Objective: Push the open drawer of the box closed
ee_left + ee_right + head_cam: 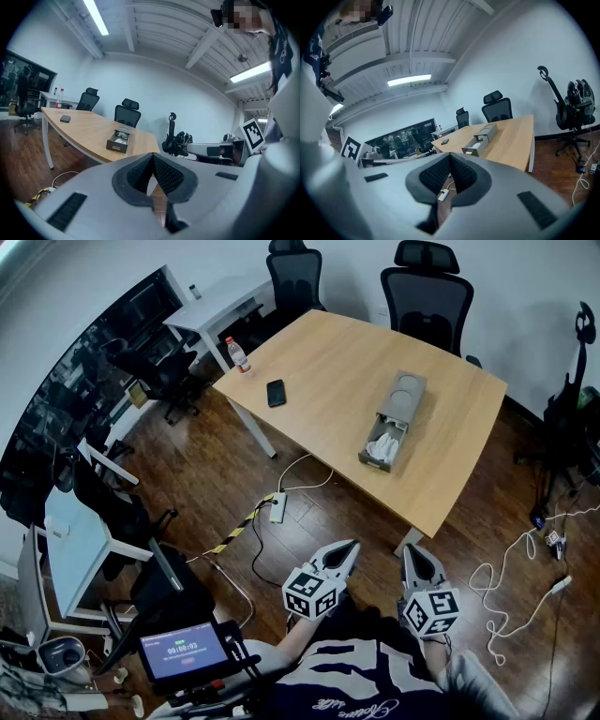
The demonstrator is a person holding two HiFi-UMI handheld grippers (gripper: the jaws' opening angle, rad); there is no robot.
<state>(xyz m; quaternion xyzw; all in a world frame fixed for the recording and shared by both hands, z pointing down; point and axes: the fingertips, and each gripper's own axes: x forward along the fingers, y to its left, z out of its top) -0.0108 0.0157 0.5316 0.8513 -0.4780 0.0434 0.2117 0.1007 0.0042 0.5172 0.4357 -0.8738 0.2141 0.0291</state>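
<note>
Head view: looks steeply down across a dark plank floor to a pale wooden table. Finds the grey box lying on the table's right half, its drawer pulled out toward the near edge with something white inside. Reads as a task not yet begun: drawer wide open, nothing touching it, the whole push left to do. Shows the left gripper and right gripper low at the near side, close to the person's body and well apart from the table, each with jaws pressed together on nothing. Also takes in a black phone and a small bottle at the table's far left, 2 black office chairs beyond the far edge, a power strip and white cables on the floor, and a small screen at near left. Left gripper view: looks past closed, empty jaws to the table, with the box far off and the drawer front facing the camera, under white walls and ceiling strip lights. Right gripper view: again shows tips clenched on nothing, and far beyond them the box with the drawer out toward the near side, chairs behind, and a dark glass partition at left.
</note>
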